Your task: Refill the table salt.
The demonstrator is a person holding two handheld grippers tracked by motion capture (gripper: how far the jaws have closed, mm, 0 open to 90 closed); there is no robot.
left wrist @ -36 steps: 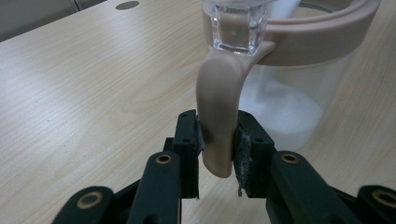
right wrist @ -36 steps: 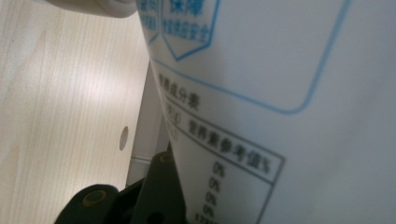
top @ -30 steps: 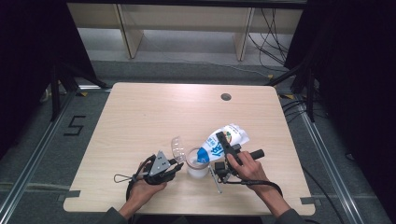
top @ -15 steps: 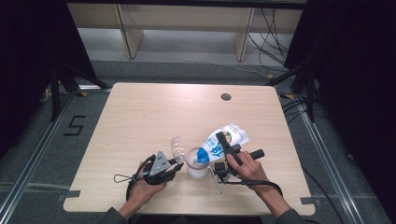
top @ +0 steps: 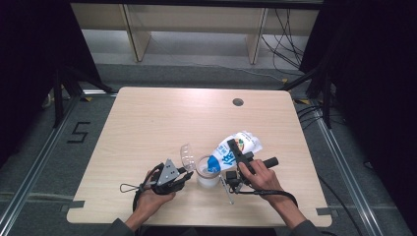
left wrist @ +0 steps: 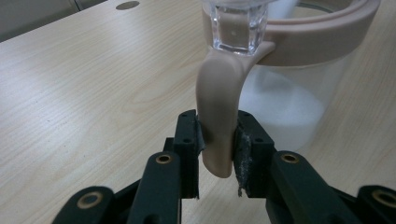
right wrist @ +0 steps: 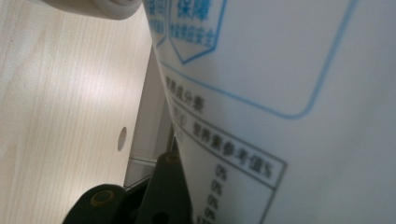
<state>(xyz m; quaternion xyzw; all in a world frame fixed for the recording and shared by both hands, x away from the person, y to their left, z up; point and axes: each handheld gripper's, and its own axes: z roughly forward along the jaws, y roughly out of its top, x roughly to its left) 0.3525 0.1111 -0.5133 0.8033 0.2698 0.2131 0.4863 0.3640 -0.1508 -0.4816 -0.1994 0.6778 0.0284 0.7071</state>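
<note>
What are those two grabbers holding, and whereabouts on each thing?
The left gripper clamps the clear jar by its beige handle. The right gripper holds the tilted white bag around its middle.

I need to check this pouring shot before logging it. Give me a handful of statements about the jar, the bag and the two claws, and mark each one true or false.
1. The left claw is shut on the beige handle of the clear jar. True.
2. The jar holds a white powder. True: white fill shows through its wall in the left claw's view.
3. The jar's lid is closed. False: the clear lid is flipped open to the side.
4. The white bag lies flat on the table, away from the jar. False: the right claw holds it tilted, its low end over the jar.
5. The bag carries blue print. True.
</note>
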